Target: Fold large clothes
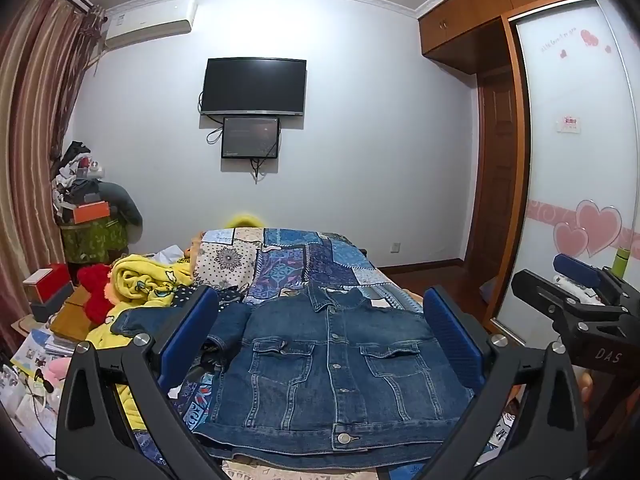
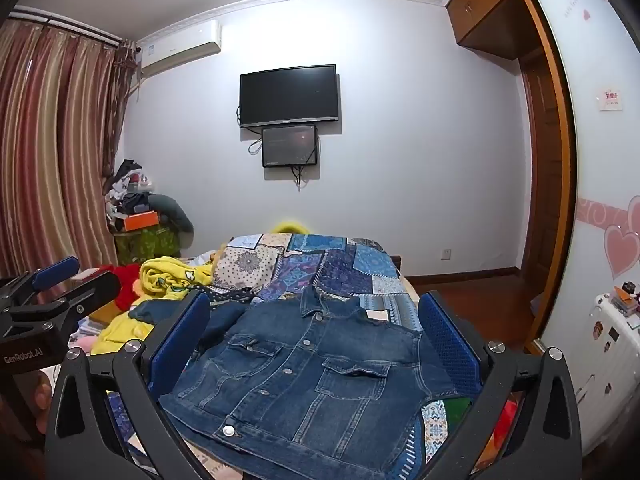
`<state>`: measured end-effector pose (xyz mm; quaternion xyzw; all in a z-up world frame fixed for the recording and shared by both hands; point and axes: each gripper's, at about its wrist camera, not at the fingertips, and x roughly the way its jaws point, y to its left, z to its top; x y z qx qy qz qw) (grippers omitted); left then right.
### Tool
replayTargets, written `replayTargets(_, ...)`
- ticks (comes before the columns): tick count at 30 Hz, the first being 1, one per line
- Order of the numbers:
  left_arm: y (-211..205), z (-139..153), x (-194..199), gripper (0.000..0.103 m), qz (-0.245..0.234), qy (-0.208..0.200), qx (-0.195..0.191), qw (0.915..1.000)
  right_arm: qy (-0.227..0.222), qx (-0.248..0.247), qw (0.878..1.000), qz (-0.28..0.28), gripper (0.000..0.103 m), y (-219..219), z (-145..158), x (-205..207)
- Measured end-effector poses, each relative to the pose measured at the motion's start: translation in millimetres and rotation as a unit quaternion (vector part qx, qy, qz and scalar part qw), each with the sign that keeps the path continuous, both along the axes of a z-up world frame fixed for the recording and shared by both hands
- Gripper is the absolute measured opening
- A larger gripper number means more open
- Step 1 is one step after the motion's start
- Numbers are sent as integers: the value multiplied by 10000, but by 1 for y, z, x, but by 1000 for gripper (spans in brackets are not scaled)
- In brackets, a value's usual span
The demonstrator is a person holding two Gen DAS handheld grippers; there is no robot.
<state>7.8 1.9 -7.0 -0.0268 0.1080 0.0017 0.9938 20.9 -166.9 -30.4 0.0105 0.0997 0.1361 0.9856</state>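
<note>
A denim jacket [image 1: 336,364] is lying buttoned, front up, on the patchwork bedspread [image 1: 296,264]. Both the left gripper [image 1: 320,340] and right gripper [image 2: 316,344] are hovering with jaws wide apart — empty. Only the right view is showing a white suitcase [image 2: 612,360] — at the wardrobe.

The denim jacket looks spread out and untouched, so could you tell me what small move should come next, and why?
Probably bring the left tongs down to the sleeve lying out to the left and close on its cuff. The denim jacket lies buttoned, front up, on the patchwork bedspread. Both left and right tongs hang open above it, holding nothing, so folding has not yet begun.
</note>
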Motion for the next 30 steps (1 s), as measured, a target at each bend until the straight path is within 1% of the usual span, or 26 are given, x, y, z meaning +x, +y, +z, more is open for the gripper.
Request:
replayTargets(6,0,2,-1,103,5,-8,-1,10000,-1,-5,10000,17,103,1,-4,0)
replayTargets(30,-2,0,1,103,6,10,40,10000,27,-4,10000,11,103,2,-4,0)
